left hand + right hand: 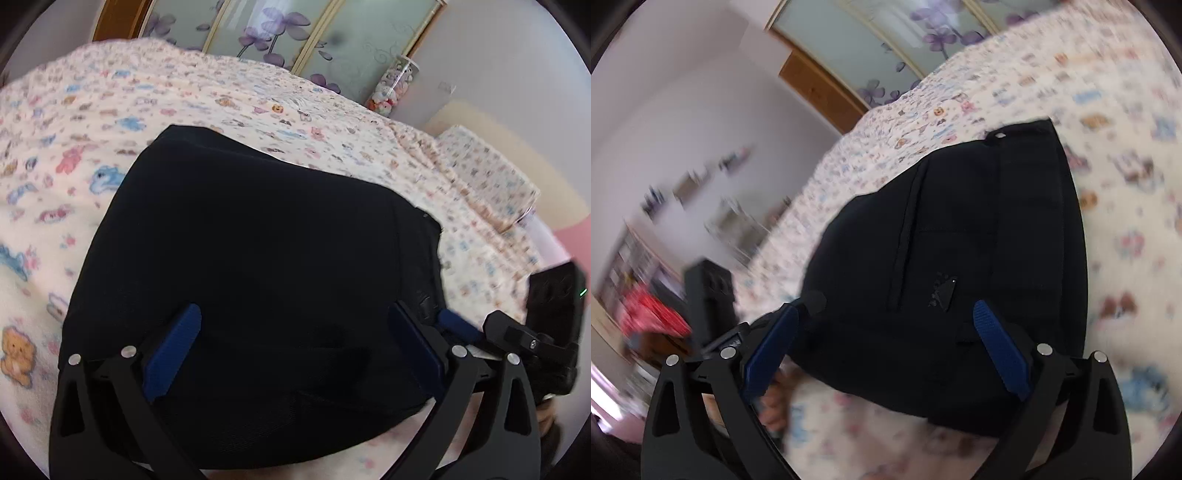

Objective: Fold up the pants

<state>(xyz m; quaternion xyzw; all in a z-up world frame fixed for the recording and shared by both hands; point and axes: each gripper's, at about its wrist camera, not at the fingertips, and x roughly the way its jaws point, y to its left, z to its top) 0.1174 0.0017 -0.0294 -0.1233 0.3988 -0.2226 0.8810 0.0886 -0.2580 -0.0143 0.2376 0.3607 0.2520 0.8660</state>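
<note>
Lying folded: one pair of pants (251, 266)

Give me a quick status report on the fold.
Left gripper open, right gripper open. Black pants folded compact on the bedspread. Nothing in the way.

- Pants (258, 240): matt black cloth, smooth weave.
- Bedsheet (92, 122): soft printed cloth, matt.
- Left gripper (295, 350): matt black plastic, ribbed blue pads (173, 354), shiny metal pins.
- Wardrobe doors (332, 40): frosted glass; brown wood frame.
</note>
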